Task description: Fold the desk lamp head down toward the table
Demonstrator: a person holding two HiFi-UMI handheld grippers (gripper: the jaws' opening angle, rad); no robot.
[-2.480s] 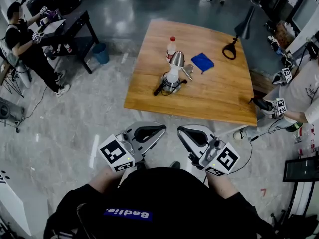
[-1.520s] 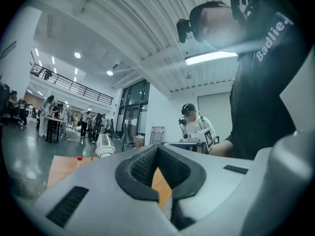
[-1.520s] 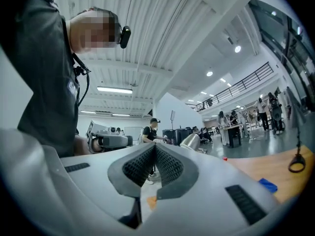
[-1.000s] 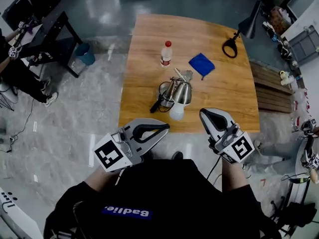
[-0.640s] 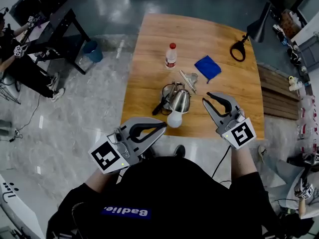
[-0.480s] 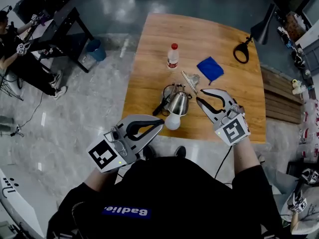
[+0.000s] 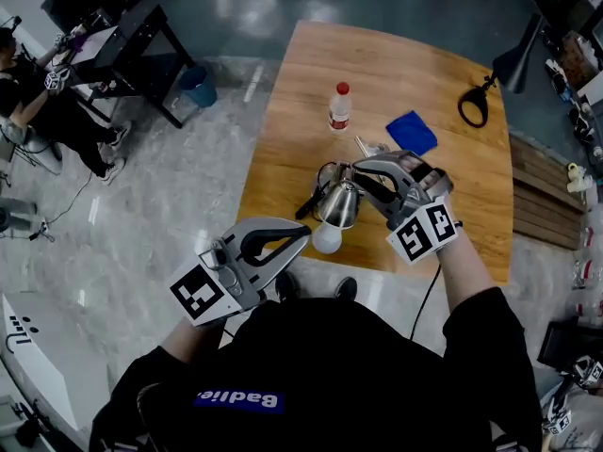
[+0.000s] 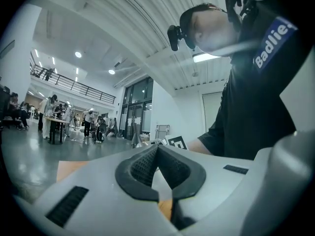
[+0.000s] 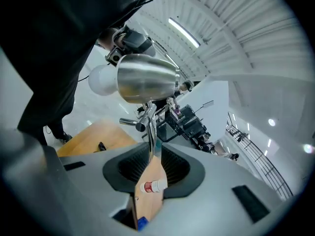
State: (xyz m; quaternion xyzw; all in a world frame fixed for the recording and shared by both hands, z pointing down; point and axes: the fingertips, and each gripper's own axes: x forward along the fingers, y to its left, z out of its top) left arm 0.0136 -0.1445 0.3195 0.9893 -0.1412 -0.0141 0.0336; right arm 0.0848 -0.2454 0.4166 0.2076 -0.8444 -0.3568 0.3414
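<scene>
Right gripper (image 9: 154, 147) jaws just opened, loose around the lamp stem (image 9: 149, 127); left gripper (image 8: 157, 148) shut, empty, so with nothing steadying it, pushing the lamp head (image 9: 147, 77) down may tip it.

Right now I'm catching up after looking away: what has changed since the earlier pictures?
The right gripper swung forward from the person to the lamp; its jaws have just been opening, and the lamp's rod stands between them, unclamped. The left gripper stays shut near the person; bottle and cloth unmoved.
</scene>
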